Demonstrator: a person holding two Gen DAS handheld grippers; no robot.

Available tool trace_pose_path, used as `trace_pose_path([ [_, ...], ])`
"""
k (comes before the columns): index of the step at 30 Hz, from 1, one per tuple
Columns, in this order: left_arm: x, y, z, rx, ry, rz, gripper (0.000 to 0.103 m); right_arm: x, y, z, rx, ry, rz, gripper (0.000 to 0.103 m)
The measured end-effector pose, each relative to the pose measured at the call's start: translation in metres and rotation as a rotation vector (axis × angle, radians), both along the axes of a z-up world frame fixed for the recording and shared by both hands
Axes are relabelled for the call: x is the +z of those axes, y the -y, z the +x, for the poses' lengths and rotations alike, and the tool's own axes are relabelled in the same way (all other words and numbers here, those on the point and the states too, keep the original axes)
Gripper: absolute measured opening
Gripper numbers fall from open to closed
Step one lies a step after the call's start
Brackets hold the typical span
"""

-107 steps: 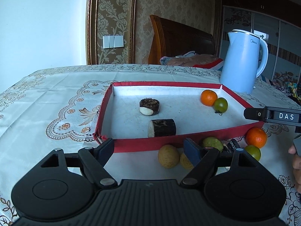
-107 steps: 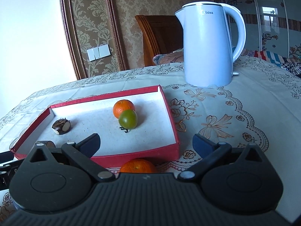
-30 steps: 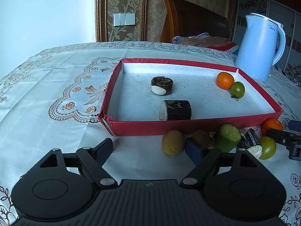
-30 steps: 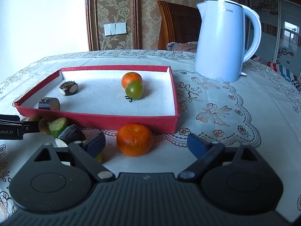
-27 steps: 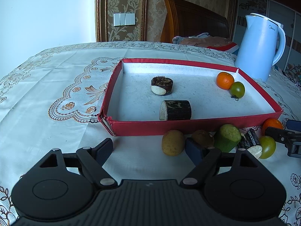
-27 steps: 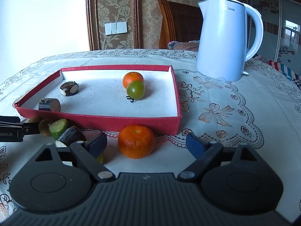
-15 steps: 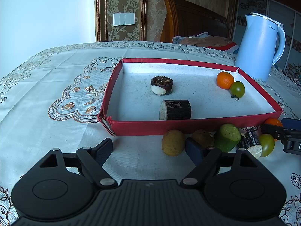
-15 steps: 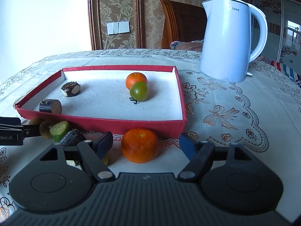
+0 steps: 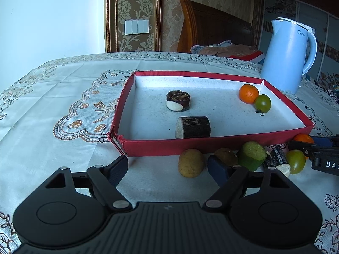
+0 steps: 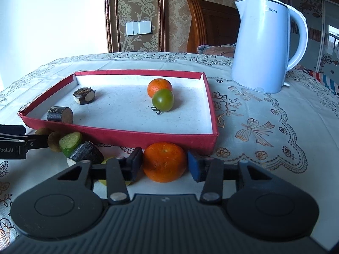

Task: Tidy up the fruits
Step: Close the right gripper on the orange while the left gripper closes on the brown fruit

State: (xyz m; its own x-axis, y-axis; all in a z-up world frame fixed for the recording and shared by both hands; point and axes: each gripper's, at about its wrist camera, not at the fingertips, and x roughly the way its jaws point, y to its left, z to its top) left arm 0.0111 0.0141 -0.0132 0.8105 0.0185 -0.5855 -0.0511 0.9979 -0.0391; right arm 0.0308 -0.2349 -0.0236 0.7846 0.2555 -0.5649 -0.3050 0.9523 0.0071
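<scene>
From your left wrist view, your left tongs (image 9: 167, 165) hang spread wide over the lace-clothed counter (image 9: 63, 110), gripping nothing, just short of the shallow red cardboard tray with a white floor (image 9: 152, 148). Inside it a dark-skinned cut cylinder (image 9: 193, 127) lies on its side, long axis running left to right, pale cut face turned left; a squat dark round slice (image 9: 178, 101) sits beyond it, and a small orange mandarin (image 9: 248, 93) touches a green tomato (image 9: 262, 103) at the far right. From your right wrist view, your right tongs (image 10: 164, 165) bracket a loose orange mandarin (image 10: 164, 162) resting on the counter just outside the tray's near wall, both pads at its sides; whether they actually press it, you cannot tell. A pale blue electric kettle (image 10: 262, 48) stands upright beyond.
</scene>
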Motion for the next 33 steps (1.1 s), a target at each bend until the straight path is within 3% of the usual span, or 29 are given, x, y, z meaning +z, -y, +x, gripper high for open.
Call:
trace_pose_path([
  [3, 0.001, 0.002, -0.001, -0.009, 0.009, 0.006, 0.079, 0.000, 0.001, 0.000, 0.001, 0.000, 0.001, 0.042],
  [7, 0.000, 0.003, 0.000, -0.050, -0.011, -0.006, 0.054, 0.000, 0.000, 0.000, -0.004, 0.004, -0.001, 0.042],
  [10, -0.001, 0.009, -0.002, -0.068, -0.006, 0.022, 0.049, 0.000, 0.000, 0.000, -0.004, 0.004, 0.000, 0.042],
  [14, -0.001, 0.012, -0.003, -0.105, -0.007, 0.014, 0.033, 0.000, 0.001, 0.000, -0.008, 0.004, 0.002, 0.042],
  [33, -0.002, 0.014, -0.001, -0.111, -0.014, 0.022, 0.031, -0.001, 0.002, -0.001, -0.017, 0.008, 0.006, 0.041],
])
